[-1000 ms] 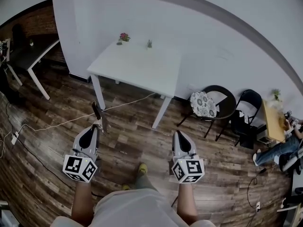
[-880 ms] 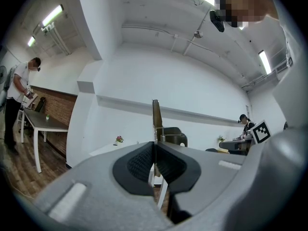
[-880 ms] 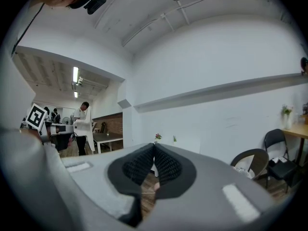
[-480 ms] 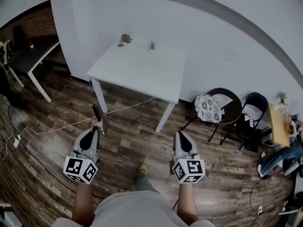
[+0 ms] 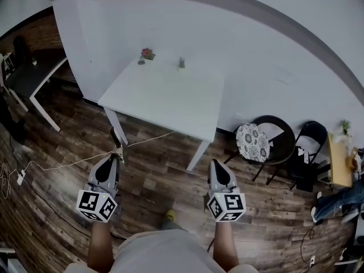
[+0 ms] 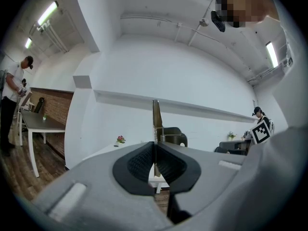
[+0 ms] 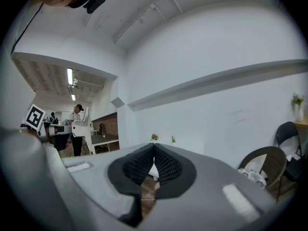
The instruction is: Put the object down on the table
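As you hold both tools low over the wooden floor (image 5: 153, 172), your left tool (image 5: 118, 156) sits ahead of your left forearm, its marker cube facing up toward you. In the left gripper view, the left tool (image 6: 155, 146) is pinching a thin flat object (image 6: 156, 117) between its dark pads. The object stands upright out of the jaws and is seen edge-on. From the head view the object (image 5: 116, 136) shows as a dark, narrow piece projecting forward past the tip of the left tool, held in the air over the floor. It is apart from the white worktop (image 5: 165, 92). What kind of object it is cannot be told.

The worktop lies ahead of both tools and between their lines. A small pot of pink flowers (image 5: 148, 54) and a small green plant (image 5: 181, 63) stand near its far edge, against the white wall. A light cable (image 5: 74, 158) trails over the floor to the left of the left tool.

Your right tool (image 5: 215, 164) is level with the left one. In the right gripper view, the right tool (image 7: 154, 148) has its pads pressed together at the tip, with nothing between them. Ahead and to the right of the right tool stand a dark chair with a patterned cushion (image 5: 252, 143) and a second dark chair (image 5: 307, 147).
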`<action>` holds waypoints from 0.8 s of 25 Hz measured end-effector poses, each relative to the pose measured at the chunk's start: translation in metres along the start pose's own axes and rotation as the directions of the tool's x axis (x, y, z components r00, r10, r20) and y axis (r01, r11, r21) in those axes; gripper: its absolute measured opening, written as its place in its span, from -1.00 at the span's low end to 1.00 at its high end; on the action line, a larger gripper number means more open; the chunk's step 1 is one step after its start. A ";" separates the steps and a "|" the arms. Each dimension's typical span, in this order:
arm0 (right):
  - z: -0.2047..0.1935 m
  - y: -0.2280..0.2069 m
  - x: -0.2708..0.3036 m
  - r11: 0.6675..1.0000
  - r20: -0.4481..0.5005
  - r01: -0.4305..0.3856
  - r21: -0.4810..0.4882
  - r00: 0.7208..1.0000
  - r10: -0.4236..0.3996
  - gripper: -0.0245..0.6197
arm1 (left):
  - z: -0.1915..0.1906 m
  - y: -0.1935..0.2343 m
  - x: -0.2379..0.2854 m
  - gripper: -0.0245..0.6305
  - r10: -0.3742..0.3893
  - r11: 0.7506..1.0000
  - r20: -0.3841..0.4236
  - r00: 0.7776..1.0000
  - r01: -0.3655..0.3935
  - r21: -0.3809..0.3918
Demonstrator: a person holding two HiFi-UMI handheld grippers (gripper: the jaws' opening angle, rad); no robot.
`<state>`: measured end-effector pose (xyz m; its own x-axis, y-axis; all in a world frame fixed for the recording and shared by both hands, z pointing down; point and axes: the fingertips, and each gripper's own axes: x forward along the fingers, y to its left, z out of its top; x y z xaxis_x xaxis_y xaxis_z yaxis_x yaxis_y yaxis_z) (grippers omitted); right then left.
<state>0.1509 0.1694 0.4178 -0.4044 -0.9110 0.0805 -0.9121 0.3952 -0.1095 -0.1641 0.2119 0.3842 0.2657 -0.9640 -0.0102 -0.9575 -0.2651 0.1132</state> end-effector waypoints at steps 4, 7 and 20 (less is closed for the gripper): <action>0.006 -0.022 0.032 1.000 0.004 -0.014 0.005 1.000 0.014 -0.91 | 0.004 0.004 0.037 -0.89 0.021 1.000 0.002 1.000 -0.021 0.006; 0.007 -0.042 0.053 1.000 0.002 -0.021 0.012 1.000 0.021 -0.91 | 0.006 0.003 0.063 -0.89 0.035 0.999 0.002 0.999 -0.035 0.019; 0.006 -0.071 0.116 0.998 -0.004 -0.039 0.041 0.999 0.040 -0.91 | 0.002 0.013 0.133 -0.89 0.035 0.999 -0.025 0.999 -0.034 0.033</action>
<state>0.1696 0.0351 0.4292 -0.4406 -0.8941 0.0805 -0.8918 0.4256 -0.1534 -0.1412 0.0804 0.3827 0.2349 -0.9718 0.0183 -0.9692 -0.2327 0.0805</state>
